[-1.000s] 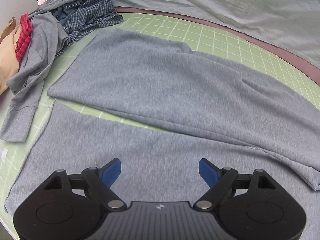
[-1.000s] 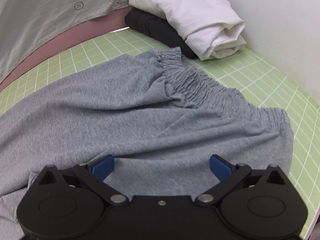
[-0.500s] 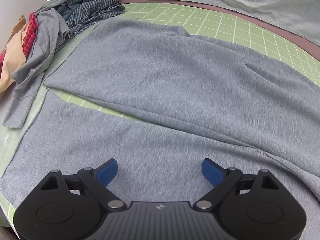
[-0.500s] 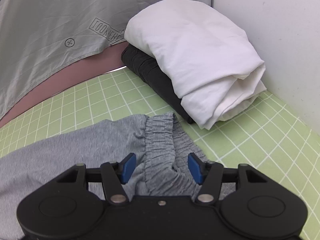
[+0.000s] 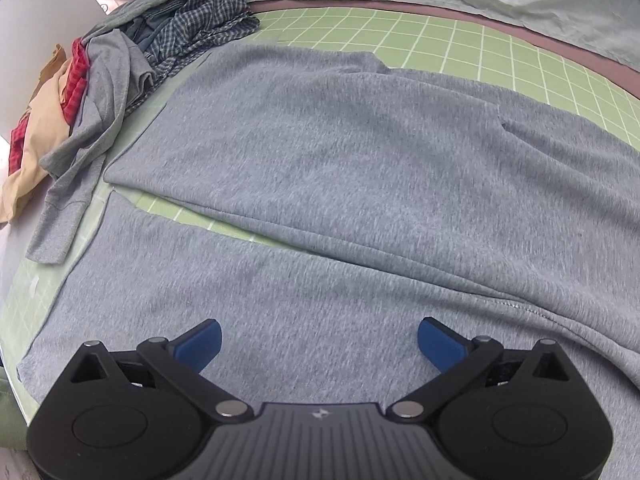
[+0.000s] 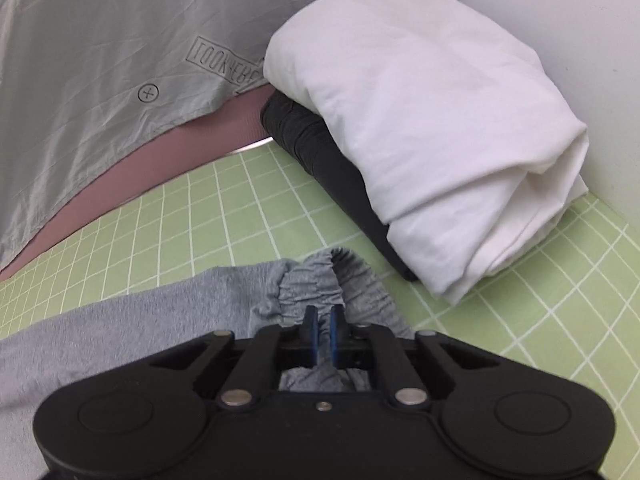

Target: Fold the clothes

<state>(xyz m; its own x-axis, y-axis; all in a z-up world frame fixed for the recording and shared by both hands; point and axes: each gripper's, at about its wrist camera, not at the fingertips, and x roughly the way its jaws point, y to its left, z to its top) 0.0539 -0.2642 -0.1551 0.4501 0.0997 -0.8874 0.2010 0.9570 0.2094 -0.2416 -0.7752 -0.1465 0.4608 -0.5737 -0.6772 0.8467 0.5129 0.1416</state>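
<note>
Grey sweatpants (image 5: 360, 168): spread flat on the green grid mat (image 5: 480, 52), two legs running side by side toward the left of the left wrist view, with a narrow wedge of mat showing between them near the cuffs.
Elastic waistband (image 6: 320, 284): bunched and ruched, lifted into a small hump in the right wrist view, just in front of the folded stack.
Left gripper (image 5: 319, 344): hangs over the nearer trouser leg, blue fingertips (image 5: 198, 344) spread wide with only flat grey fabric showing between them (contact with the cloth cannot be told from this view).
Right gripper (image 6: 324, 338): blue pads (image 6: 311, 336) drawn nearly together, pinching the gathered waistband; grey fabric shows both ahead of the pads and below them inside the black frame.
Unfolded pile (image 5: 120, 64): heaped at the far left edge of the mat, a checked blue shirt, a grey garment with a ribbed cuff trailing down, something red and something tan, all tangled together.
White folded garment (image 6: 432, 128): a thick, soft bundle lying on top of a black folded garment (image 6: 320, 148), both against the white wall (image 6: 580, 20) at the right corner of the mat.
Pale grey sheet (image 6: 100, 60): creased, printed with a boxed word and a circled cross (lettering reads reversed), lying beyond a pinkish strip (image 6: 168, 152) at the mat's far edge.
</note>
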